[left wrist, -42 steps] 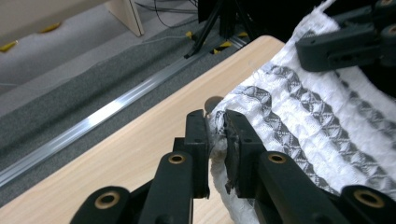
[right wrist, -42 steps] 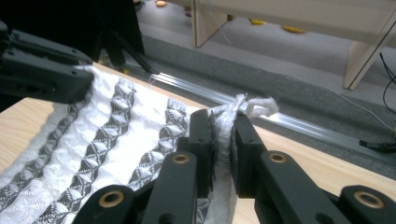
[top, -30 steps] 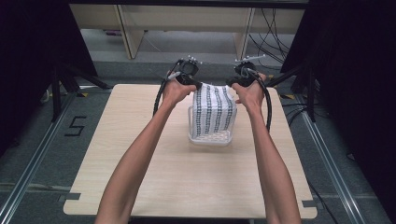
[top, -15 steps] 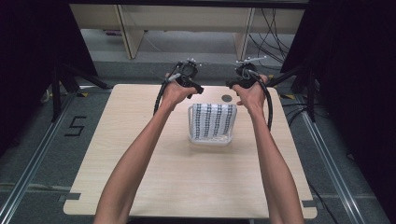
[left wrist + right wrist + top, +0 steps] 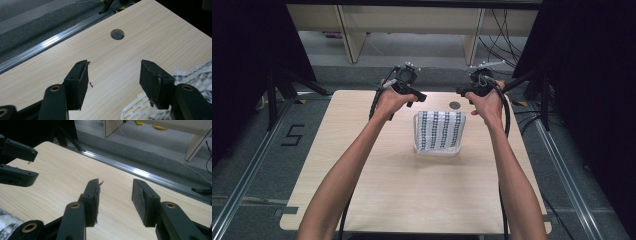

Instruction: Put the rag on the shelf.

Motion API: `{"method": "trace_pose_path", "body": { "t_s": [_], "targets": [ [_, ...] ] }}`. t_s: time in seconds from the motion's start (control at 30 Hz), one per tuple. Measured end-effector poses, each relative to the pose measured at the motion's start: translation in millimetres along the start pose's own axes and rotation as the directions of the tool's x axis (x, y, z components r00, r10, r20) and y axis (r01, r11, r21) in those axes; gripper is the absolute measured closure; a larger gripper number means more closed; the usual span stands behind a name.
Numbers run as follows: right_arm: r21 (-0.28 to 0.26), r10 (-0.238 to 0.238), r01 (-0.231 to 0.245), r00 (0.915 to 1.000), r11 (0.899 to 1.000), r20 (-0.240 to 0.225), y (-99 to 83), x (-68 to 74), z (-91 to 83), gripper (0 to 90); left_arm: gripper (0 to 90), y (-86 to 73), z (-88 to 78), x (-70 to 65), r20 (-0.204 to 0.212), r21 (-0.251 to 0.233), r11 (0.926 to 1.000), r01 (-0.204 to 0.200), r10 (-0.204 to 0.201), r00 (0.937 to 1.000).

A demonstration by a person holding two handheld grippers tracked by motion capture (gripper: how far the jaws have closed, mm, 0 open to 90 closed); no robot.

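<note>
Both claws released, just opened, empty: left claw point(image 5: 421, 96) and right claw point(image 5: 460, 91) flank the cloth point(image 5: 439, 130) in the basket point(image 5: 435, 150), frame center.

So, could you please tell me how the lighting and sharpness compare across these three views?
High view: the table is evenly lit, the surroundings are almost black, and the patterned cloth casts a soft shadow. Left gripper view: glare on the floor rail, cloth blurred at the edge. Right gripper view: similar glare on the rail, near jaws slightly soft.

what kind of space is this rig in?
Likely a lab or recording workspace, not a home: a bare wooden table with a cable hole, aluminium floor rails around it, loose cables behind.
</note>
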State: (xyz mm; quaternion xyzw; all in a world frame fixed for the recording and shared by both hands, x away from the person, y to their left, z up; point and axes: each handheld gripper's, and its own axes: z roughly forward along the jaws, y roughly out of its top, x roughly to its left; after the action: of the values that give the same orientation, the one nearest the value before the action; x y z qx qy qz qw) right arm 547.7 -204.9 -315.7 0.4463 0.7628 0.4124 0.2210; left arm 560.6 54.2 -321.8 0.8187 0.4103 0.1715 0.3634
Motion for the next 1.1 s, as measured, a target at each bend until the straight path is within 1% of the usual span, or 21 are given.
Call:
{"method": "trace_pose_path", "body": {
  "t_s": [0.03, 0.1, 0.13, 0.17, 0.33, 0.4, 0.43, 0.5, 0.53, 0.57, 0.6, 0.7, 0.73, 0.77, 0.8, 0.83, 0.9, 0.93, 1.0, 1.07, 1.1],
  "targets": [
    [-0.006, 0.017, -0.017, 0.9999, 1.0, -0.003, -0.4, -0.1, -2.7, 57.5, 39.5, -0.8, -1.9, 0.1, -0.002, -0.02, 0.9996, 0.018, -0.018, 0.9998],
    [-0.014, 0.005, -0.005, 1.0, 1.0, 0.005, -2.1, -2.8, -7.4, 56.5, 39.1, -2.1, -8.0, 2.7, 0.001, -0.012, 0.9999, 0.006, -0.006, 1.0],
    [-0.021, 0.012, -0.012, 0.9999, 1.0, 0.006, -3.0, -2.8, -9.5, 56.3, 39.0, -3.2, -10.1, 2.6, 0.002, -0.027, 0.9994, 0.02, -0.02, 0.9998],
    [-0.014, 0.024, -0.024, 0.9997, 1.0, 0.0, -3.7, -2.6, -12.6, 56.1, 38.9, -4.1, -13.1, 3.7, -0.001, -0.027, 0.9995, 0.015, -0.015, 0.9999],
    [-0.025, 0.009, -0.009, 0.9999, 1.0, -0.006, -8.6, -2.7, -22.6, 54.4, 38.1, -9.8, -24.6, 6.7, 0.007, -0.041, 0.999, 0.016, -0.016, 0.9998],
    [-0.033, -0.003, 0.003, 0.9998, 0.999, -0.019, -10.6, -2.4, -25.6, 54.2, 37.9, -12.4, -28.5, 7.0, 0.013, -0.047, 0.9987, 0.02, -0.019, 0.9997],
    [-0.03, -0.015, 0.015, 0.9997, 0.999, -0.021, -11.6, -1.7, -27.2, 54.0, 37.8, -13.9, -30.7, 7.0, 0.016, -0.048, 0.9987, 0.016, -0.015, 0.9998],
    [-0.025, -0.008, 0.007, 0.9997, 1.0, -0.021, -14.7, 1.2, -30.6, 53.8, 37.6, -17.1, -34.9, 5.9, 0.026, -0.051, 0.9986, 0.013, -0.012, 0.9996],
    [-0.027, -0.021, 0.02, 0.9992, 0.999, -0.033, -16.3, 0.2, -31.5, 53.6, 37.6, -18.7, -37.1, 5.4, 0.027, -0.047, 0.9989, 0.008, -0.007, 0.9996],
    [-0.031, -0.018, 0.017, 0.9993, 0.999, -0.034, -18.4, 0.7, -32.5, 53.5, 37.3, -20.4, -38.9, 4.7, 0.029, -0.046, 0.9989, 0.003, -0.002, 0.9996],
    [-0.02, -0.022, 0.021, 0.9992, 1.0, -0.033, -19.4, 0.5, -35.2, 53.2, 37.0, -22.3, -40.8, 4.1, 0.032, -0.044, 0.999, 0.004, -0.003, 0.9995],
    [-0.024, -0.026, 0.025, 0.9989, 0.999, -0.04, -23.3, 1.7, -41.2, 53.1, 36.2, -27.7, -46.4, 2.6, 0.046, -0.051, 0.9987, 0.002, 0.001, 0.999],
    [-0.042, -0.035, 0.033, 0.9983, 0.999, -0.046, -24.7, 2.1, -42.1, 53.1, 36.1, -29.4, -48.4, 2.0, 0.052, -0.055, 0.9985, 0.001, 0.001, 0.9986],
    [-0.039, -0.042, 0.04, 0.998, 0.998, -0.047, -25.5, 2.6, -44.8, 53.1, 36.1, -30.8, -50.2, 1.5, 0.053, -0.056, 0.9984, -0.004, 0.007, 0.9986],
    [-0.045, -0.037, 0.035, 0.998, 0.998, -0.051, -26.9, 4.4, -46.5, 53.1, 36.1, -32.4, -52.0, 0.8, 0.053, -0.058, 0.9983, -0.008, 0.011, 0.9985],
    [-0.052, -0.062, 0.059, 0.9965, 0.997, -0.056, -27.7, 4.2, -48.0, 53.0, 36.1, -34.0, -53.7, 0.2, 0.054, -0.059, 0.9982, -0.012, 0.015, 0.9984],
    [-0.047, -0.049, 0.046, 0.9964, 0.998, -0.07, -29.8, 8.5, -53.1, 52.4, 36.0, -37.4, -57.0, -1.2, 0.061, -0.064, 0.9979, -0.015, 0.018, 0.998],
    [-0.057, -0.068, 0.064, 0.9951, 0.996, -0.072, -30.8, 9.8, -54.8, 52.2, 36.0, -39.2, -58.9, -1.6, 0.064, -0.065, 0.9977, -0.019, 0.023, 0.9977],
    [-0.059, -0.072, 0.068, 0.994, 0.996, -0.082, -33.9, 14.4, -59.8, 52.1, 35.9, -43.0, -62.1, -2.7, 0.066, -0.068, 0.9973, -0.028, 0.032, 0.9973],
    [-0.079, -0.089, 0.082, 0.9916, 0.994, -0.094, -37.3, 17.9, -63.0, 52.0, 35.9, -46.4, -65.1, -3.4, 0.074, -0.071, 0.9972, -0.025, 0.03, 0.9968],
    [-0.074, -0.092, 0.085, 0.9909, 0.994, -0.098, -38.7, 19.9, -65.4, 51.8, 35.8, -48.0, -66.4, -3.6, 0.077, -0.073, 0.997, -0.024, 0.03, 0.9966]
  ]
}}
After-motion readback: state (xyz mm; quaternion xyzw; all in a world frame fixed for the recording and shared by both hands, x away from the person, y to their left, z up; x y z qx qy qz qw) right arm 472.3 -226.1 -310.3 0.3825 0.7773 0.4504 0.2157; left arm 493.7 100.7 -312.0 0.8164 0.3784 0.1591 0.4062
